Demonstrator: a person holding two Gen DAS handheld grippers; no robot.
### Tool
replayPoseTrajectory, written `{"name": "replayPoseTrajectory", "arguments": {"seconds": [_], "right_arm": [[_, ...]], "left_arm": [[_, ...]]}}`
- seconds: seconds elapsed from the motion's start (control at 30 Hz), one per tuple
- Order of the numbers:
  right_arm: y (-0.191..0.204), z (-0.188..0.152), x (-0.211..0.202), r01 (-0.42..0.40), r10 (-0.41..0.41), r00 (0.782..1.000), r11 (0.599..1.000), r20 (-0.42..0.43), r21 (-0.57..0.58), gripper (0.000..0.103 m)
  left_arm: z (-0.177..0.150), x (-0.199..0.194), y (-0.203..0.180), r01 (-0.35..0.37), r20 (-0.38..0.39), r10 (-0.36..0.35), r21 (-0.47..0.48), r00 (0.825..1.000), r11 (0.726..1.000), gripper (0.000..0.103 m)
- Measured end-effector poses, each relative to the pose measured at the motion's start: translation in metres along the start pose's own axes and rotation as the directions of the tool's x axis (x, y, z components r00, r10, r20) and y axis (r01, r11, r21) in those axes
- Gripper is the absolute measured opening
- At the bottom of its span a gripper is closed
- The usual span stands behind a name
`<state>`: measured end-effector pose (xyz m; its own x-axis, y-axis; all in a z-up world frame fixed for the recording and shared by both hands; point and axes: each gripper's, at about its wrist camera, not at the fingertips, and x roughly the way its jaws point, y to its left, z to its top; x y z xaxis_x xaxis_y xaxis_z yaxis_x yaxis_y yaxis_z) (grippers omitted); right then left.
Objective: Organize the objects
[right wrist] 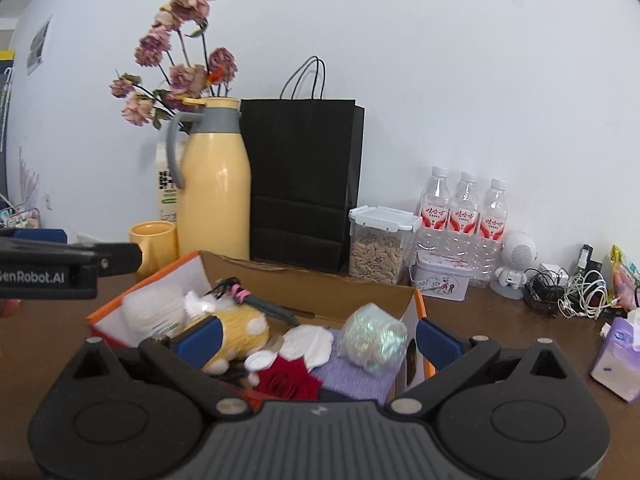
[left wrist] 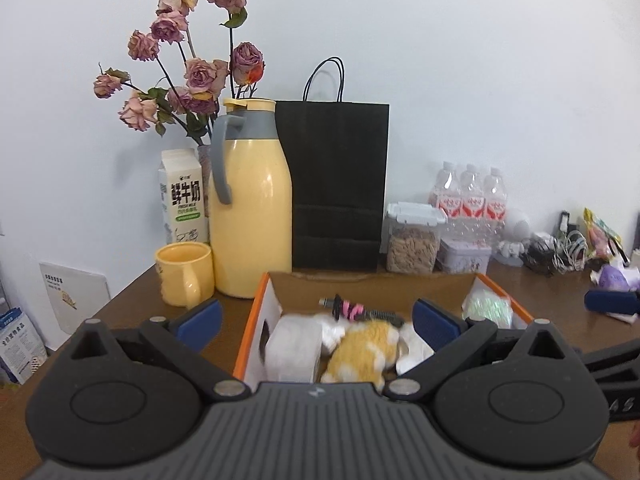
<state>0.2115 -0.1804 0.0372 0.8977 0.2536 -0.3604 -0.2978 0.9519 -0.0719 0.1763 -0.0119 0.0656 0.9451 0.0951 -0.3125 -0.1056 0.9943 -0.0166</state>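
An open cardboard box with orange edges [left wrist: 249, 330] [right wrist: 340, 286] sits on the brown table, close in front of both grippers. Inside lie a toilet roll [left wrist: 294, 350], a yellow plush toy [left wrist: 362, 350] [right wrist: 242, 330], a pink-banded hair roller [left wrist: 352, 309] [right wrist: 256, 302], an iridescent packet [left wrist: 488, 307] [right wrist: 374, 340], a red rose [right wrist: 288, 380] and a purple cloth [right wrist: 354, 378]. My left gripper [left wrist: 318, 322] is open, with nothing between its blue pads. My right gripper [right wrist: 319, 340] is also open wide and holds nothing. The left gripper's side [right wrist: 60, 266] shows in the right wrist view.
Along the wall stand dried roses [left wrist: 192, 60], a milk carton [left wrist: 184, 204], a yellow jug [left wrist: 250, 208], a yellow mug [left wrist: 184, 276], a black paper bag [left wrist: 336, 188], a seed container [right wrist: 380, 246], three water bottles [right wrist: 464, 216], a tin [right wrist: 440, 282], a white speaker figure [right wrist: 516, 260], cables [right wrist: 568, 292] and a tissue pack [right wrist: 618, 364].
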Motion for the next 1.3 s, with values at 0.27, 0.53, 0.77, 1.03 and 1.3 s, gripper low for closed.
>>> {"name": "replayPoseTrajectory", "arguments": {"seconds": [0.27, 0.53, 0.77, 1.03, 1.3], "right_arm": [[0.017, -0.025, -0.066, -0.034, 0.034, 0.999, 0.999, -0.011, 0.019, 0.103], [0.029, -0.057, -0.112, -0.027, 0.035, 0.996, 0.995, -0.079, 0.094, 0.103], [0.034, -0.08, -0.128, -0.004, 0.02, 0.991, 0.993, -0.135, 0.118, 0.103], [0.036, -0.082, -0.135, 0.007, 0.009, 0.991, 0.993, -0.135, 0.122, 0.103], [0.037, -0.08, -0.135, 0.004, 0.012, 0.991, 0.993, -0.133, 0.121, 0.103]], "left_arm": [[-0.036, -0.053, 0.012, -0.009, -0.073, 0.01, 0.012, 0.997, 1.0, 0.103], [-0.079, -0.101, 0.022, -0.018, -0.157, 0.016, -0.011, 0.987, 1.0, 0.103], [-0.089, -0.119, 0.024, -0.002, -0.174, 0.002, -0.001, 0.985, 1.0, 0.103], [-0.088, -0.123, 0.023, 0.013, -0.17, -0.013, -0.006, 0.985, 1.0, 0.103], [-0.089, -0.124, 0.023, 0.012, -0.178, -0.013, -0.008, 0.984, 1.0, 0.103]]}}
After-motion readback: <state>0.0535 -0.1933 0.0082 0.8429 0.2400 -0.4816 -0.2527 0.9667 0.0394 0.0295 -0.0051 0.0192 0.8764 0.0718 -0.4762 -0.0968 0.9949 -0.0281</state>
